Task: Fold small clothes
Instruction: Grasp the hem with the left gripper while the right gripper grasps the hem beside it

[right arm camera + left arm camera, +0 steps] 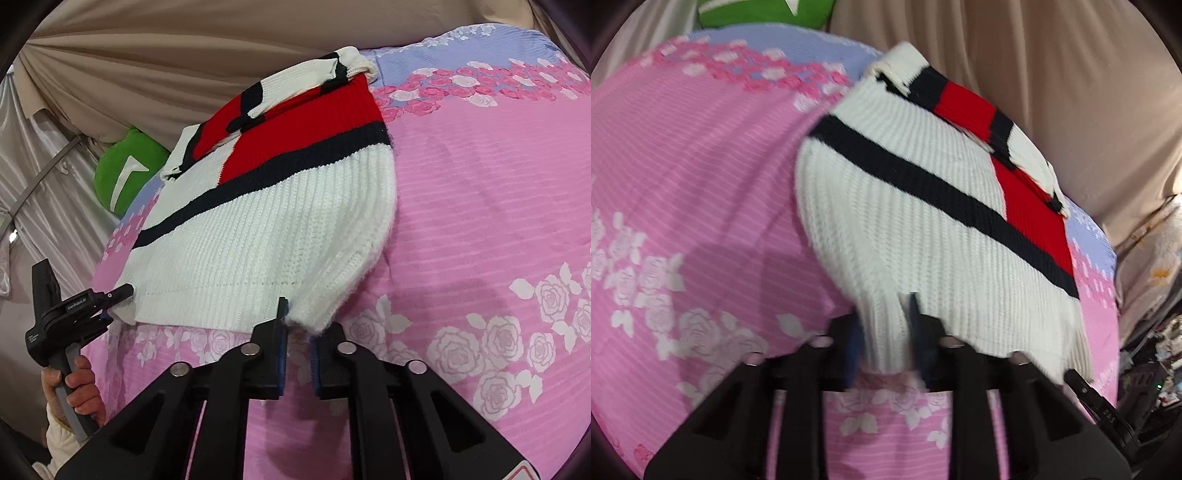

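Black two-finger left gripper (pixel 886 332) with blue pads, right gripper (pixel 297 343) black with round silver screws, white lettering on the housing, hand (pixel 79 391) with a cream sleeve (pixel 61 439)

Home bedroom, pink rose-print bedsheet (pixel 480 206), beige draped curtain (pixel 166 62), green plush cushion (pixel 125 173) behind

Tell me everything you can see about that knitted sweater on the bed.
The sweater is a small, chunky ribbed knit, mostly white, with a red block near the top and dark navy stripes crossing it. It lies folded on a pink rose-print bedsheet, sleeves tucked across the upper part. Its near hem is pinched at two corners: the left gripper and the right gripper each clamp white ribbing, lifting that edge slightly.
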{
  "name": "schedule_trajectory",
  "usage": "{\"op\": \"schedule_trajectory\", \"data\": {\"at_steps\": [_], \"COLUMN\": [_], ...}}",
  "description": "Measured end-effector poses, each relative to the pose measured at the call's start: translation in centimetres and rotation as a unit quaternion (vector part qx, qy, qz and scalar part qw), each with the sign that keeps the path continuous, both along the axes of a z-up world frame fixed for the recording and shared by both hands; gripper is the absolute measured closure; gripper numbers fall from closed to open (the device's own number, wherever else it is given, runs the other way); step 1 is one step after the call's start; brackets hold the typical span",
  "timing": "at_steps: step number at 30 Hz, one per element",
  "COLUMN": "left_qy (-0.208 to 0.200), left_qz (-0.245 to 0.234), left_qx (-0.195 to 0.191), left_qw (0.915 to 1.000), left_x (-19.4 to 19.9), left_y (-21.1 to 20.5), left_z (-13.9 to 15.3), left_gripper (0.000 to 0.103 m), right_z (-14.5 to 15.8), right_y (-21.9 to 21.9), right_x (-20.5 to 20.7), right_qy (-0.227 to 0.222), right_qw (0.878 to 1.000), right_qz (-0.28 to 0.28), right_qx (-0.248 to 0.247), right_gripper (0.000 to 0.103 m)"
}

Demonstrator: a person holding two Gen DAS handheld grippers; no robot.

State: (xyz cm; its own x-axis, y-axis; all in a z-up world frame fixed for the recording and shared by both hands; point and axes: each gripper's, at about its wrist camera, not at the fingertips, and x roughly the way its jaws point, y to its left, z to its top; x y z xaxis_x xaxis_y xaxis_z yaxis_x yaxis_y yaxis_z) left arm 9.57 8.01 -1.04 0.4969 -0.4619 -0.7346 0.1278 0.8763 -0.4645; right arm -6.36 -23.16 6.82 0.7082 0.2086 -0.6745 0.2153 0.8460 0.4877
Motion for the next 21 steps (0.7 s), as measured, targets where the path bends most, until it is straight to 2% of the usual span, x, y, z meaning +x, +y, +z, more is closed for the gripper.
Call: {"op": "schedule_trajectory", "data": {"at_steps": [2,7,13,21], "left_qy": [0.004,-0.032,-0.068,-0.089], "left_qz": [-0.006,-0.02,-0.048,-0.088], "left_qx": [-0.012,-0.019,-0.021,-0.017], "left_qw": [0.9999,0.9991,0.9963,0.992], "left_x": [-0.2,-2.4,-6.5,-12.4], "left_y": [0.1,0.7,1.1,1.8], "left_z": [0.1,2.5,5.2,6.7], "left_gripper": [0.093,0.094,0.095,0.095], "right_z": [0.6,2.2,4.0,6.1], "right_y": [0.3,1.3,2.1,2.6], "right_x": [-0.3,-2.1,-5.2,-11.1], "right_qy": [-0.017,-0.044,-0.062,-0.076], "right_qw": [1.0,0.999,0.997,0.996], "right_qz": [-0.003,-0.009,-0.009,-0.006], "right_qx": [-0.008,-0.017,-0.034,-0.051], "right_gripper": [0.098,0.099,0.099,0.099]}}
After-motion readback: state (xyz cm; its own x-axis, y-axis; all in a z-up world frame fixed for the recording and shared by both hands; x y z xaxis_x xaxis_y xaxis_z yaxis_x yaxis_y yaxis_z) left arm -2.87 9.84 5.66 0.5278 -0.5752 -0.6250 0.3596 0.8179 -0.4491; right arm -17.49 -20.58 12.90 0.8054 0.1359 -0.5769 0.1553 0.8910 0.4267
